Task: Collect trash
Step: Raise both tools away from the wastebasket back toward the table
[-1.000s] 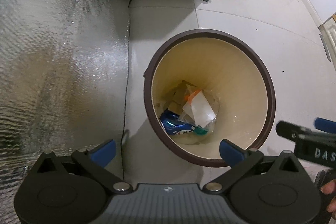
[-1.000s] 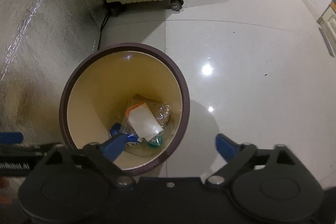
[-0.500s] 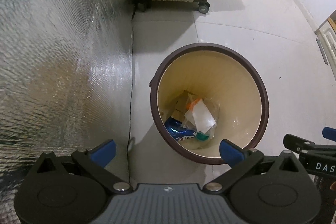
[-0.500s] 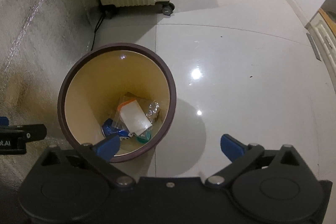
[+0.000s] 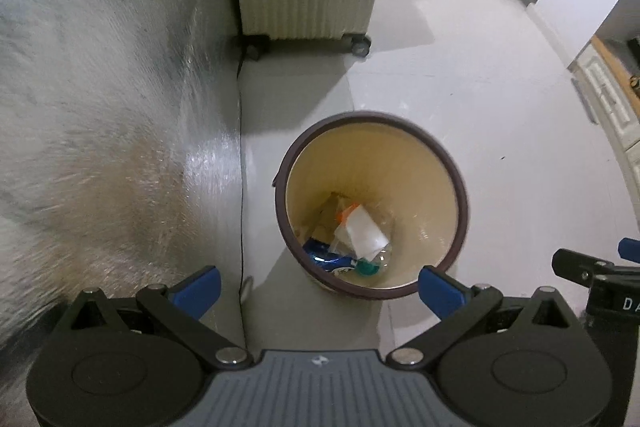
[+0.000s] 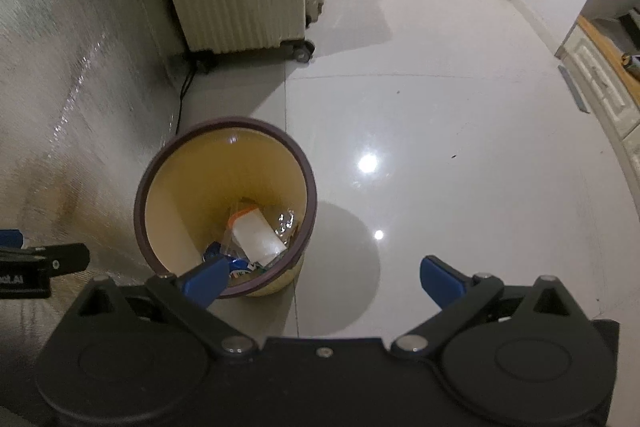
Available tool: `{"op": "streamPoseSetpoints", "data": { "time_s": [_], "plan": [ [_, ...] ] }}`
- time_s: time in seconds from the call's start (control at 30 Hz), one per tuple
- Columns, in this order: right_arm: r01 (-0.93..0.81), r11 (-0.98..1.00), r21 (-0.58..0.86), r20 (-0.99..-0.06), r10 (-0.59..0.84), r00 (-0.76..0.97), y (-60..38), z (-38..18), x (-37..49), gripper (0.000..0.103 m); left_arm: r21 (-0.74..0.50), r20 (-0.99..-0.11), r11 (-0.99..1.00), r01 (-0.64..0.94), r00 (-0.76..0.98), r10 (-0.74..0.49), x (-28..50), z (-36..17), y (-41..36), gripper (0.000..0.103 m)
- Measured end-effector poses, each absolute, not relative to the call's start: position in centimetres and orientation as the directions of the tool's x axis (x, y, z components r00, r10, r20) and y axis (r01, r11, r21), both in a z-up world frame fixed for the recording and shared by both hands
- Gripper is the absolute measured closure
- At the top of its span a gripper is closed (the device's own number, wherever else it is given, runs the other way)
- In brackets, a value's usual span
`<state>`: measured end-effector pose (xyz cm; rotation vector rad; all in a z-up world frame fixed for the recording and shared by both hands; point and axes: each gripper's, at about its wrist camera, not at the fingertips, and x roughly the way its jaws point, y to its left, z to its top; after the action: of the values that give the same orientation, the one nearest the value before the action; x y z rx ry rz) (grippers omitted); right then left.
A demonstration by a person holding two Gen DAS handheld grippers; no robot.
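Hovering over the round cream plastic bin with a brown rim (image 5: 456,183)
Both my left claw (image 5: 316,287) and right claw (image 6: 324,277) gape empty; wrappers (image 5: 362,231) lie inside

From my left wrist camera I read the white letters "DA" on the black body of the right gripper (image 5: 600,269) at the frame's right edge, where the word is cut off. From my right wrist camera the left gripper (image 6: 40,259) at the left edge carries white lettering that looks like "ot.AI", its start cropped away. The blue can (image 5: 332,261) in the trash bin (image 5: 460,187) has white print, too small and blurred for me to read.
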<state>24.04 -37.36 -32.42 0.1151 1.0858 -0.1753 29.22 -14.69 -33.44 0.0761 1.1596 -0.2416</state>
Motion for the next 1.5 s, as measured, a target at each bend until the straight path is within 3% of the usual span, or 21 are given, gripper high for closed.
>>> {"op": "streamPoseSetpoints", "data": {
  "time_s": [0.4,1.07,1.37,1.5],
  "plan": [
    [0.226,0.974,0.018,-0.772,-0.130,0.622,-37.6,-22.7,16.5,0.000,-0.074,-0.827,0.960,0.271,0.520,-0.211,23.0,-24.7,-14.2,0.000],
    [0.226,0.973,0.055,-0.445,-0.179,0.878,-37.0,-6.7,5.2,0.000,-0.075,-0.516,0.934,0.351,0.787,-0.337,12.0,-7.4,-13.5,0.000],
    [0.155,0.985,0.082,-0.291,-0.125,0.949,-34.4,-1.7,2.9,0.000,-0.060,-0.378,0.952,0.301,0.876,-0.300,8.0,-1.1,-9.3,0.000],
    [0.116,0.991,0.071,-0.270,-0.093,0.959,-32.4,-0.6,3.7,0.000,-0.035,-0.343,0.966,0.255,0.905,-0.251,7.1,0.9,-6.8,0.000]
  ]
}}
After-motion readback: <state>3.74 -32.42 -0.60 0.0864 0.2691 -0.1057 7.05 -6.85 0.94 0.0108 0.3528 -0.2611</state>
